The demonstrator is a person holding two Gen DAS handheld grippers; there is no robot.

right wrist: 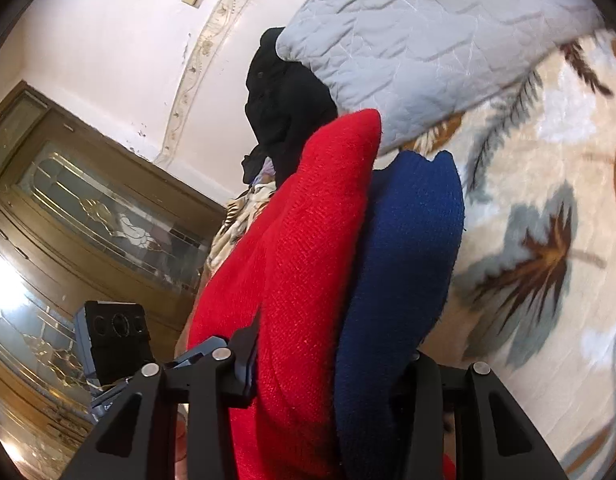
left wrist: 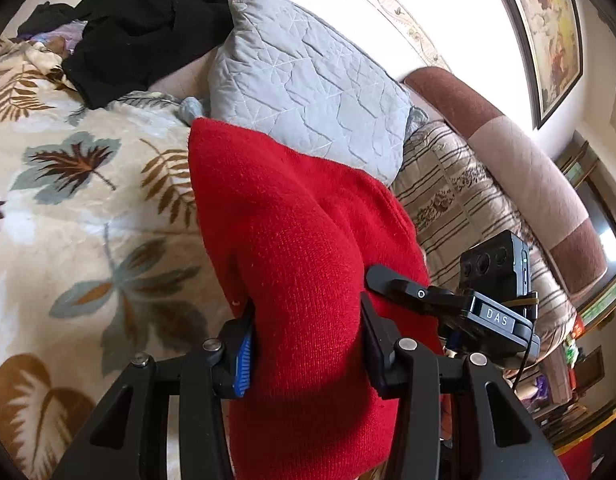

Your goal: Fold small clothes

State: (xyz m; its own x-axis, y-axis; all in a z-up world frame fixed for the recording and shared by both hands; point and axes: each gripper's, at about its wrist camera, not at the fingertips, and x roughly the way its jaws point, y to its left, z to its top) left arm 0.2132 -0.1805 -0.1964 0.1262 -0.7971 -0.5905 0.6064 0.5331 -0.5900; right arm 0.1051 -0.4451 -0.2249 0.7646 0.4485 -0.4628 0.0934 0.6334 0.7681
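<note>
Left tongs (left wrist: pixel 308 344): closed on a thick fold of the red knit garment (left wrist: pixel 291 240); the blue-padded finger (left wrist: pixel 243 364) presses one side, the black finger the other. The garment is lifted off the bed, bulging up between the fingers and hanging down past them.

Right tongs (right wrist: pixel 328 372): closed on the same red knit garment (right wrist: pixel 291 272) together with a blue knit piece (right wrist: pixel 404 248) lying against its right side. Cannot tell whether the blue is a separate item or part of the red one. Right-hand finger is hidden behind the blue cloth.

Surroundings: leaf-print blanket (left wrist: pixel 79 208) covers the bed beneath the garment. Grey quilted pillow (left wrist: pixel 308 80) stands just behind the raised red fold. Black clothing (left wrist: pixel 147 32) lies heaped further back on the blanket, beside the pillow. The right tongs show in the left wrist view (left wrist: pixel 480 312), at the garment's right edge.
</note>
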